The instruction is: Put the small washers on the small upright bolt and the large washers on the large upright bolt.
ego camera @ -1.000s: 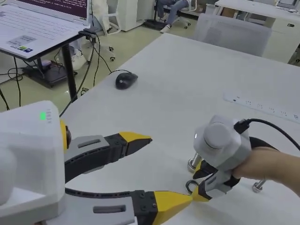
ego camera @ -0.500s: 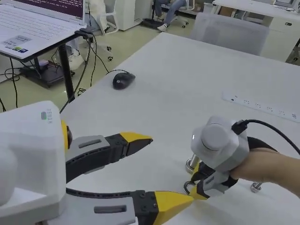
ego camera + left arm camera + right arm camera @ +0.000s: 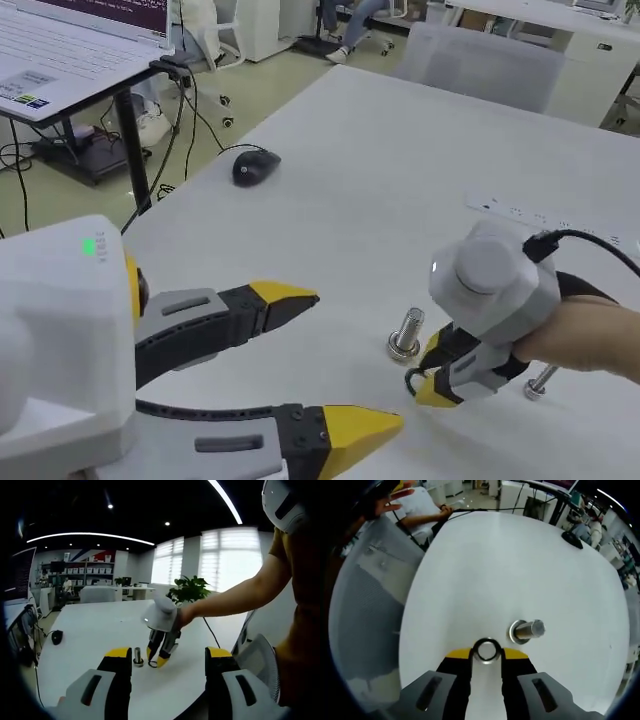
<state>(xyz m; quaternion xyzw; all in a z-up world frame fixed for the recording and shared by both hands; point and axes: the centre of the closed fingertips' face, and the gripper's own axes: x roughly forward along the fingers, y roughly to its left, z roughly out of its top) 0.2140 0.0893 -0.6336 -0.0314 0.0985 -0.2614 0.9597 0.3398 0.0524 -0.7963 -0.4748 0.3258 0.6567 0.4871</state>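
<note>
The left tongs (image 3: 355, 358) have 2 long black jaws with finely ribbed inner edges, light grey inset plates with a dark slot in each, and pointed yellow tips. The right tongs (image 3: 425, 378) have shorter black jaws, also with yellow tips, and a black cable (image 3: 590, 262) runs from their back. The person wears a mustard short-sleeved shirt (image 3: 297, 565) and a white headset (image 3: 285, 500).
</note>
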